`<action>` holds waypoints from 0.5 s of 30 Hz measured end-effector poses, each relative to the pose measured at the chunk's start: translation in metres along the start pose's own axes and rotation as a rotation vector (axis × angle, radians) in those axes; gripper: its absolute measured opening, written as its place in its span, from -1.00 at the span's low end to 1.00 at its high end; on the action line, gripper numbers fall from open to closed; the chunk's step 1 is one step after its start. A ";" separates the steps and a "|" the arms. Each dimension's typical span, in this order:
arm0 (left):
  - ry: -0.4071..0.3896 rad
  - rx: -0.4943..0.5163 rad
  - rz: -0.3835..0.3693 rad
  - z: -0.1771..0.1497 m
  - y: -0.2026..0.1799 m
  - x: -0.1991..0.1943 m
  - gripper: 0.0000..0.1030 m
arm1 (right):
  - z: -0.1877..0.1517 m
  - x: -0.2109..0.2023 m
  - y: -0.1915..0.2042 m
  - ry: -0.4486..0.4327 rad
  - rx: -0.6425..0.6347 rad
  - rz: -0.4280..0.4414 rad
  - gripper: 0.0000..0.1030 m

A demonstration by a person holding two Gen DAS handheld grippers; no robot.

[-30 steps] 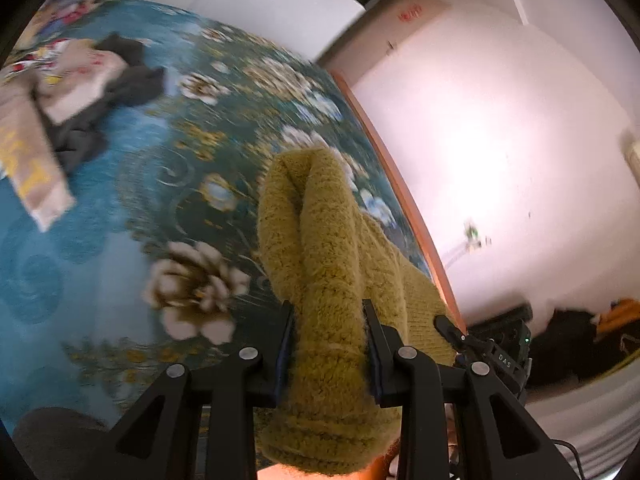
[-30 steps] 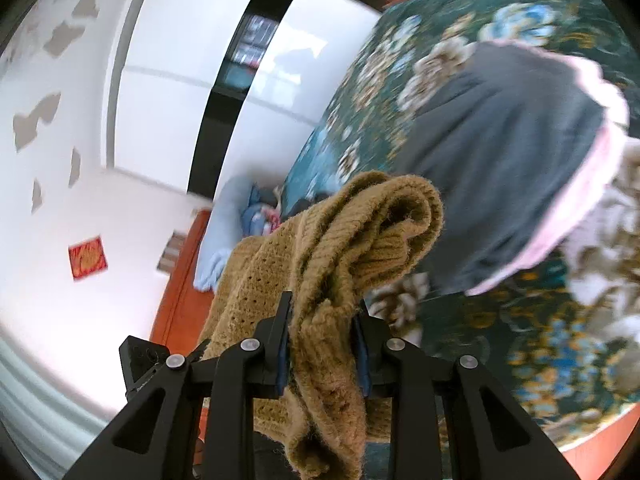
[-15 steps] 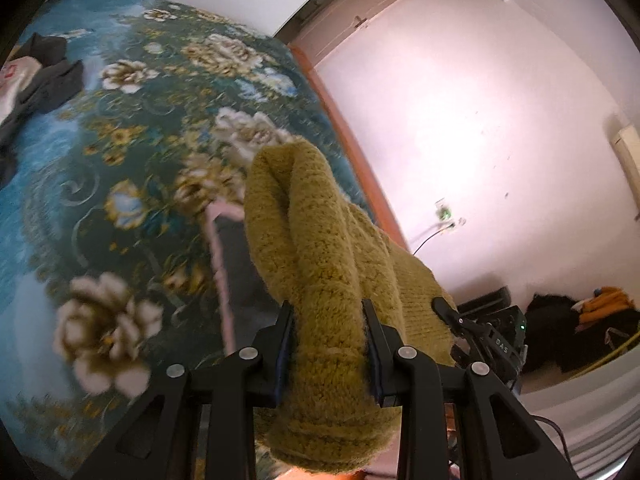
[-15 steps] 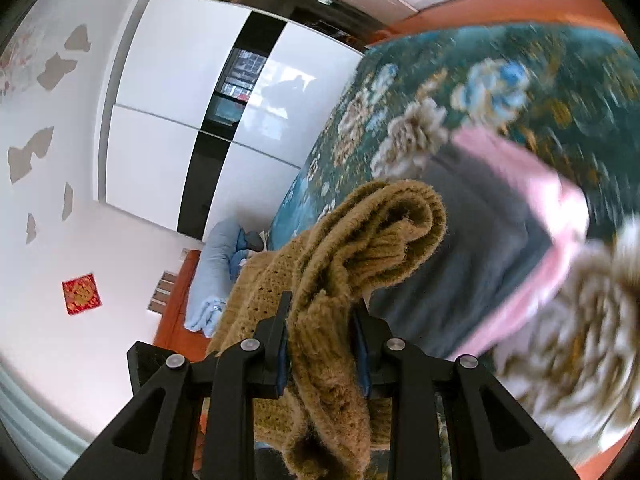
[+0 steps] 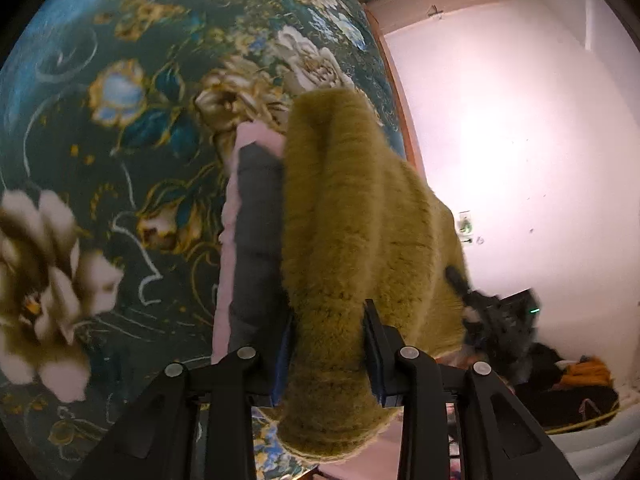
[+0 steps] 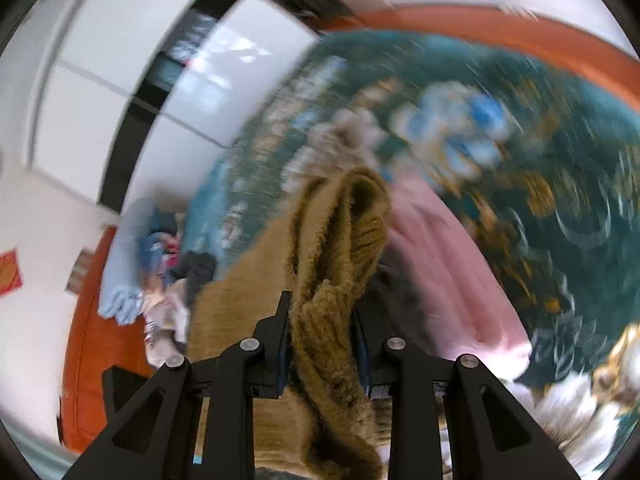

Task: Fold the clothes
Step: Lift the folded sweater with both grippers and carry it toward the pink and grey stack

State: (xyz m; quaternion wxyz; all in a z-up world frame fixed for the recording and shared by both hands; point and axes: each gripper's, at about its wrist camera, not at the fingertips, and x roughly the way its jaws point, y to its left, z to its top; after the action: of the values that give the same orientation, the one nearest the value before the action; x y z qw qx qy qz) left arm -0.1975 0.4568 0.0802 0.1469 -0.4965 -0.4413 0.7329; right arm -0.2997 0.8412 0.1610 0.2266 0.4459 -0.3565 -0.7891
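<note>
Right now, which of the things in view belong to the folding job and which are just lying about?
In the job:
- mustard knit sweater, clamped by the left gripper and right gripper
- grey and pink garment on the floral bedspread

Lying about:
- heap of clothes
- dark bag on the floor

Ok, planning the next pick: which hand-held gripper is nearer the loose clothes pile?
Probably left. The clothes pile lies left of the right hand-held gripper, on the side where the left hand-held gripper holds the sweater.
</note>
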 end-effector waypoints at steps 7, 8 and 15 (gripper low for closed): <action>-0.025 0.024 -0.028 -0.001 -0.011 -0.003 -0.34 | -0.007 0.006 -0.028 -0.014 0.063 0.021 -0.44; -0.034 0.055 -0.044 -0.005 -0.017 -0.008 -0.35 | -0.006 0.005 -0.024 -0.016 0.051 0.023 -0.44; -0.011 0.100 -0.004 -0.021 -0.009 -0.010 -0.35 | -0.004 0.010 -0.009 0.014 -0.014 -0.022 -0.43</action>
State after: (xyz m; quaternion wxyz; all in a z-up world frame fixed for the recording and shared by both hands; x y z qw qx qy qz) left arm -0.1773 0.4660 0.0910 0.1704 -0.4837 -0.4060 0.7564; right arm -0.3017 0.8381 0.1473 0.2235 0.4538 -0.3442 -0.7910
